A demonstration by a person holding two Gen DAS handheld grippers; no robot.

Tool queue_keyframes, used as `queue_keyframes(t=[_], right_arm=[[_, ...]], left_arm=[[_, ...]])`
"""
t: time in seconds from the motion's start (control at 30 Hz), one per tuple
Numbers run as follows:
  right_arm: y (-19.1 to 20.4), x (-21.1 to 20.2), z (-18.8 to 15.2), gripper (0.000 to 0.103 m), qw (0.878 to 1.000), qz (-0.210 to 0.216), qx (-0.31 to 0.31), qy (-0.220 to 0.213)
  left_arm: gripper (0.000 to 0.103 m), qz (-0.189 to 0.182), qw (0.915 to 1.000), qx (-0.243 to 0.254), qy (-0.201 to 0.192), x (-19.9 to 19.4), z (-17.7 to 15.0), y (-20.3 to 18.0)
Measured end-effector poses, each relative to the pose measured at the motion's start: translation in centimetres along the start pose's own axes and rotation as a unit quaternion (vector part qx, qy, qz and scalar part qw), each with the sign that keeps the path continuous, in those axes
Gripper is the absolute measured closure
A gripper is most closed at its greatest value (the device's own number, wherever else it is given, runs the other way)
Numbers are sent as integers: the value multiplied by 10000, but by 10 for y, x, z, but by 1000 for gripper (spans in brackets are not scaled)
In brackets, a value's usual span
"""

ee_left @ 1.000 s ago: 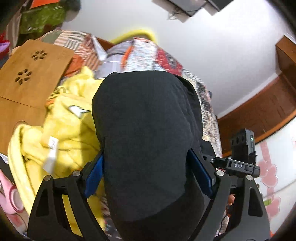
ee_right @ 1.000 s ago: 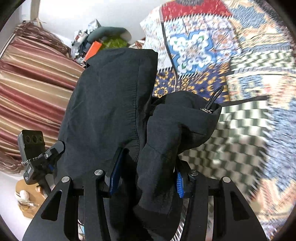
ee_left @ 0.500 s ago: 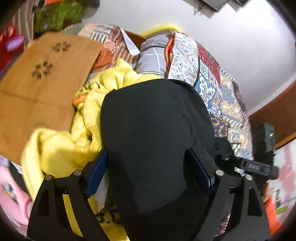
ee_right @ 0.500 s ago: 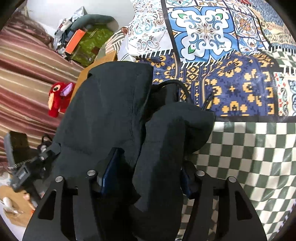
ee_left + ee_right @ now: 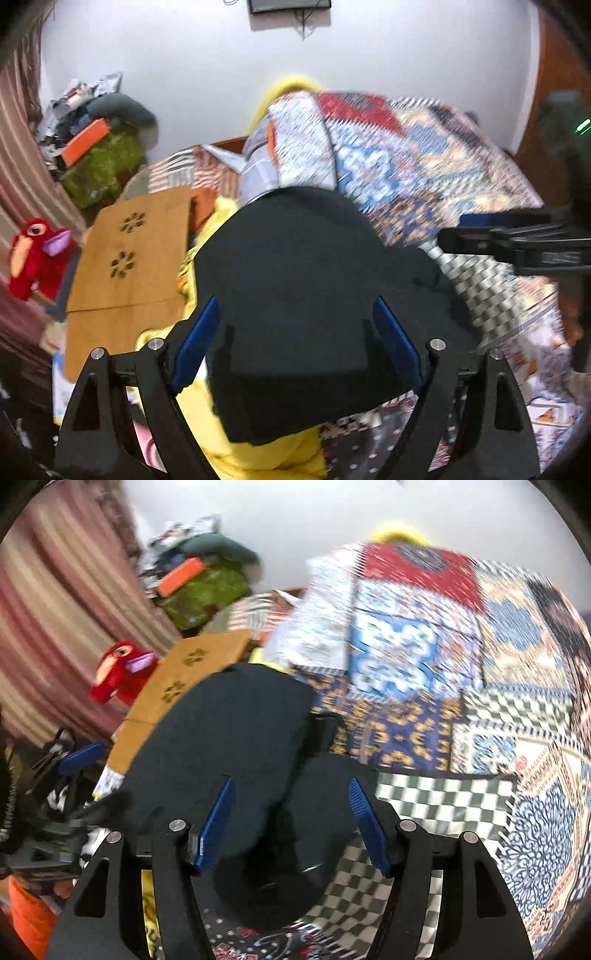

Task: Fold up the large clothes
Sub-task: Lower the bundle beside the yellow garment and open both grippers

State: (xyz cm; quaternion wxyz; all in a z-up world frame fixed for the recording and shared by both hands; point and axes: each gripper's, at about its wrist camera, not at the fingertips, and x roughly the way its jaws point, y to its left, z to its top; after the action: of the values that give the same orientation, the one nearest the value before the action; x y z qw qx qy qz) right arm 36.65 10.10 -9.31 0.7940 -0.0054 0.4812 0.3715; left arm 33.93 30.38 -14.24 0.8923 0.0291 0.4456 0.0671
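A bulky black garment (image 5: 295, 273) is bunched between both grippers above a patchwork bedspread (image 5: 424, 173). My left gripper (image 5: 295, 306) stands wide, and the cloth fills the gap between its blue pads and bulges past them. The garment's near edge hangs over a yellow garment (image 5: 255, 458). In the right wrist view the same black garment (image 5: 229, 738) lies in two lumps. My right gripper (image 5: 291, 781) straddles the smaller lump. Its jaws are opening, and the pads stand clear of the cloth. The right gripper's fingers (image 5: 480, 240) reach in from the right edge of the left wrist view.
A wooden board (image 5: 129, 251) with flower cut-outs lies left of the garments, and a red plush toy (image 5: 33, 254) sits beside it. A pile of bags and clutter (image 5: 99, 155) stands against the white wall. A striped curtain (image 5: 55, 609) hangs at the left.
Both views have swung from the wall down toward the bed. The right jaws have widened and no longer pinch the black cloth. The garment has stayed between the left pads.
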Motion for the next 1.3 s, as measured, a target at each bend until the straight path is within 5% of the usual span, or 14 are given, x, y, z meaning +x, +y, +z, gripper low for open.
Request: queue_keyframes(t=[0.1,0.3,0.47,0.67,0.83,1.03,1.3], right_arm=[[17,9,-10,41,9996,183,-184,88],[29,76,-44,40,9957,230,-217,876],[41,79,-55,33,9951,90,-529,826],[35,53,-49,33,9966,1,-440,691],[38,1,-46,33,9961,-367,-806,65],[57,-80,-52,33,9914,-443,-986,-736],[91,-210,-75,33,9737,-291,-1033,-2008]], left_arm=[[16,341,9989,-63,325,23,-15,7],[6,12,9967,-630,506,41,-56,34],[3,-154,9924,-1131,452,43,-72,40],[5,112,9950,-935,320,22,-64,26],[6,344,9967,-736,45,-22,-56,10],[6,213,9933,-884,-720,-111,-50,-13],[6,164,9662,-1098,-2328,-270,-59,-54]])
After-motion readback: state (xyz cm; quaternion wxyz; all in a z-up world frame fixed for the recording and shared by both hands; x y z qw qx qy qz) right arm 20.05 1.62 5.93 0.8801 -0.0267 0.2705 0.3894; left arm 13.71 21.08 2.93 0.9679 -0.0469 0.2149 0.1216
